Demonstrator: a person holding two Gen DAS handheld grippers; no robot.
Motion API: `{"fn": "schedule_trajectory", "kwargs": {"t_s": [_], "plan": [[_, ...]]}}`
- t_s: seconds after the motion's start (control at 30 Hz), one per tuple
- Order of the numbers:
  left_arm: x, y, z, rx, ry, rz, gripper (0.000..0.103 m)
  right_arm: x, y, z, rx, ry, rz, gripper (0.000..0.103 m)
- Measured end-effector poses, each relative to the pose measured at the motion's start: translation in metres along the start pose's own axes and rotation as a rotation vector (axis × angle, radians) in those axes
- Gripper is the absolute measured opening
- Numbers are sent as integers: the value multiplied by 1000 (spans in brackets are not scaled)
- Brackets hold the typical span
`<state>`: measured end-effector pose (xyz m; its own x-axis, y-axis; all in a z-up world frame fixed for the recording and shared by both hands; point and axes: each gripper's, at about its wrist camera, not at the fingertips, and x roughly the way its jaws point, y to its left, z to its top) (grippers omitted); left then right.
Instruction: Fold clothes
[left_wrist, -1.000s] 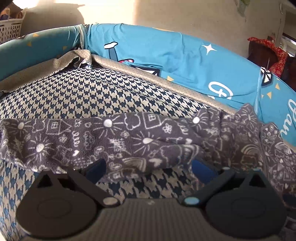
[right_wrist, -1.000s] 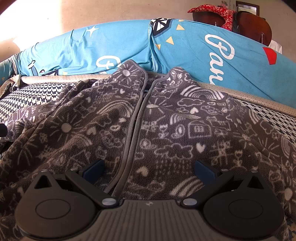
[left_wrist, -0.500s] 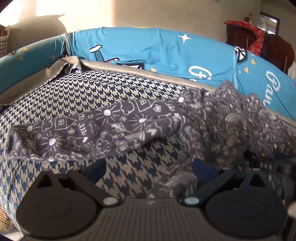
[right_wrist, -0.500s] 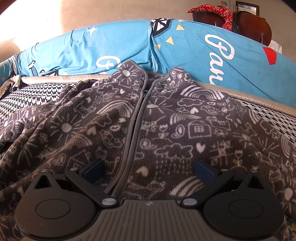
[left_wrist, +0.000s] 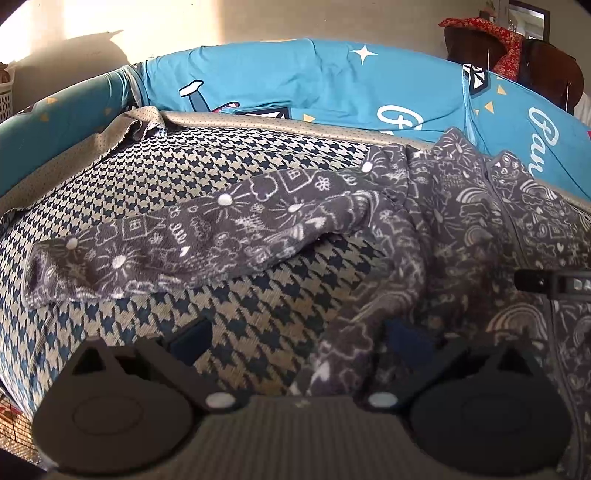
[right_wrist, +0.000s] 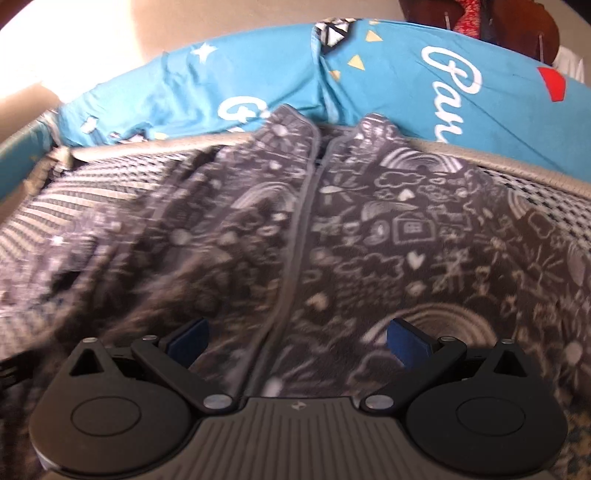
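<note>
A dark grey fleece jacket (right_wrist: 388, 236) with white doodle print lies front up on a houndstooth cushion (left_wrist: 207, 166), its zip (right_wrist: 303, 221) running down the middle. Its sleeve (left_wrist: 192, 240) stretches out to the left in the left wrist view. My left gripper (left_wrist: 299, 343) is open and empty, low over the cushion by the jacket's left side hem. My right gripper (right_wrist: 297, 343) is open and empty above the jacket's lower front, straddling the zip. The right wrist view is blurred. Part of the right gripper (left_wrist: 554, 282) shows at the right edge of the left wrist view.
Blue printed back cushions (left_wrist: 295, 77) run along the rear of the seat. A dark wooden chair with a red cloth (left_wrist: 517, 48) stands behind at the right. A white basket (left_wrist: 5, 99) is at the far left. The cushion's front edge drops off at bottom left.
My left gripper has moved right, from the sleeve toward the jacket's body, so the sleeve now lies further left. My right gripper has started moving, blurring its view.
</note>
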<state>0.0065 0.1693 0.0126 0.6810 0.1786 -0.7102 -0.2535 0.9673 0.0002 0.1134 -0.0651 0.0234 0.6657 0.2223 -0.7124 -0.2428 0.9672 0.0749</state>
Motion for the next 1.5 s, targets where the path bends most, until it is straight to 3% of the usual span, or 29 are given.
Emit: {"fn": "schedule_trajectory", "kwargs": {"t_s": [0.2, 0.3, 0.43, 0.5, 0.63, 0.77, 1.03, 1.17, 1.27, 1.33, 1.5], "plan": [[9, 0, 0, 17, 1, 11, 103, -33, 22, -18, -69, -10, 63, 103], [16, 1, 0, 21, 10, 33, 103, -49, 34, -31, -109, -10, 90, 97], [23, 13, -3, -48, 26, 34, 103, -71, 50, -49, -164, -11, 125, 81], [23, 14, -4, -41, 20, 62, 103, -81, 57, -59, -189, -9, 144, 80], [21, 16, -6, -50, 19, 77, 103, -88, 71, -81, -224, 25, 189, 73], [20, 17, -7, -41, 16, 86, 103, -90, 84, -101, -313, 28, 148, 73], [10, 25, -8, -69, 28, 47, 103, -102, 78, -109, -277, 18, 148, 73], [0, 22, -15, -38, 20, 32, 103, -117, 77, -107, -242, -33, 229, 66], [-7, 20, -20, -12, 14, 22, 103, -118, 87, -110, -274, -31, 292, 55], [-9, 21, -24, -12, 19, 20, 103, -118, 95, -112, -296, -28, 332, 53], [-10, 28, -31, -30, 36, 45, 103, -107, 115, -125, -366, 36, 312, 53]]}}
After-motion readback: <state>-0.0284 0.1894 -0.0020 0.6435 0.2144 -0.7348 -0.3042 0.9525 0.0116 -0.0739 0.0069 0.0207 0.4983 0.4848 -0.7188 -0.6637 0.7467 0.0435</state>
